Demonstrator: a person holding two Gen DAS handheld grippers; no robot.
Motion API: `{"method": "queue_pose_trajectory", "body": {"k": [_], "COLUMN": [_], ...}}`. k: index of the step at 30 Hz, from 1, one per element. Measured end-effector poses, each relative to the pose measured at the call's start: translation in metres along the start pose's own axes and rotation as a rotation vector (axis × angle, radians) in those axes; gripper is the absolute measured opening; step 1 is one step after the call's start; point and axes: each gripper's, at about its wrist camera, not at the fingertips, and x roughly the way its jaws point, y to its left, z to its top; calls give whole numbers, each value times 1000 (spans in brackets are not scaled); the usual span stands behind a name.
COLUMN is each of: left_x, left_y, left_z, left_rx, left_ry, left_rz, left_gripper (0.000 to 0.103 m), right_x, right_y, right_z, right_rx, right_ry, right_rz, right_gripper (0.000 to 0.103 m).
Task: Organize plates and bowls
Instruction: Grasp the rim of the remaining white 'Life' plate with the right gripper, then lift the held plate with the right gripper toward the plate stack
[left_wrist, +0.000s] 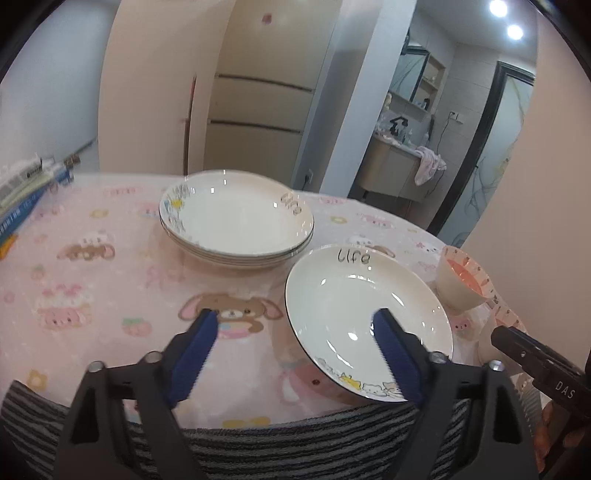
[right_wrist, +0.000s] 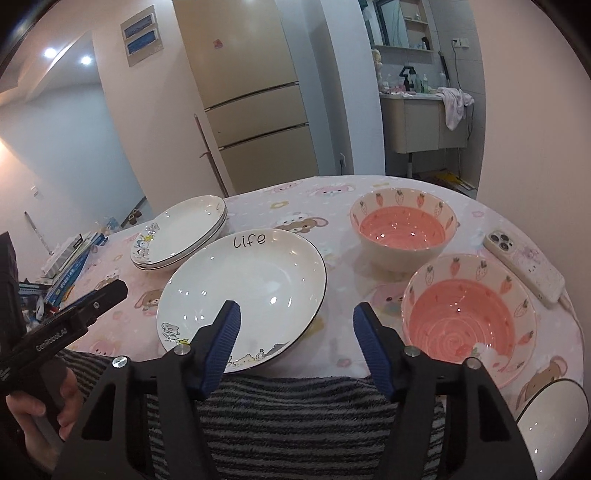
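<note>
A lone white plate (left_wrist: 354, 295) (right_wrist: 251, 273) marked "Life" lies at the table's near edge. Behind it to the left stands a stack of matching plates (left_wrist: 236, 218) (right_wrist: 181, 232). Two pink bowls with a strawberry pattern sit to the right, one far (right_wrist: 404, 229) (left_wrist: 461, 280) and one near (right_wrist: 469, 306). My left gripper (left_wrist: 295, 317) is open above the near edge, its right finger over the lone plate's near rim. My right gripper (right_wrist: 297, 308) is open too, its left finger over that plate's near right rim. Neither pad touches the plate.
A pink cartoon cloth covers the table (left_wrist: 92, 295). A phone (right_wrist: 524, 266) lies right of the bowls, and a white rounded dish edge (right_wrist: 554, 410) shows at the bottom right. Books (right_wrist: 70, 266) are piled at the table's left. Striped fabric (right_wrist: 295, 424) lies along the near edge.
</note>
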Motion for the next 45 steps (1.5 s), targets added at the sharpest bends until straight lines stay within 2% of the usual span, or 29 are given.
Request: {"method": "queue_pose_trajectory", "body": {"k": [2,4,8,10,12,13,14,15,17,20,25,28,29,30,31,32,35,36,37,40,42,45], "left_x": [8,15,25,30,35,40,43,45,46,44,52,54,57,66,66,67,62,60,59,55,51,41], "left_y": [2,4,11,14,17,18,18,19,20,15,7,10,9,8,5,2,-12,-15,-16,-9,-9,-16], "left_z": [-1,-2,-5,-4,-5,-7,-8,-8,-8,-8,-8,-10,-11,-14,-13,-13,-16,-17,-18,-18,-18,-18], "left_rx": [-16,-24,-67,-71,-88,-94,-99,-109,-119,-90,-68,-86,-89,-95,-85,-70,14,35,38,5,3,58], "left_ry": [42,70,115,143,169,195,210,227,230,229,277,285,302,358,347,347,331,323,318,308,282,226], "left_rz": [-20,-15,-45,-120,-117,-105,-112,-130,-139,-155,-184,-205,-220,-243,-265,-265,-200,-175,-174,-181,-189,-167], "left_gripper": [67,60,44,36,35,33,28,27,25,17,19,21,32,40,49,51,49,42,37,31,31,31], "right_x": [5,14,36,45,55,59,63,67,74,82,94,92,91,91,91,90,90,90,89,89,88,87], "right_y": [-2,-4,-7,-7,-8,-9,-9,-9,-9,-10,-18,-15,-14,-14,-13,-13,-11,-8,-5,0,-2,2], "right_z": [0,1,4,6,6,5,3,1,-3,-8,-15,-15,-15,-15,-15,-15,-15,-15,-15,-16,-16,-17], "right_rx": [17,43,101,123,143,157,165,169,180,191,251,239,238,236,231,223,199,186,174,151,146,125], "right_ry": [28,74,169,200,227,236,247,258,280,305,320,308,301,297,295,294,295,293,288,275,269,259], "right_rz": [5,7,84,93,80,67,58,57,64,93,183,163,161,160,159,158,151,145,136,114,115,95], "right_gripper": [44,37,36,34,30,30,29,29,26,25,23,22,22,22,23,24,25,26,26,26,25,25]}}
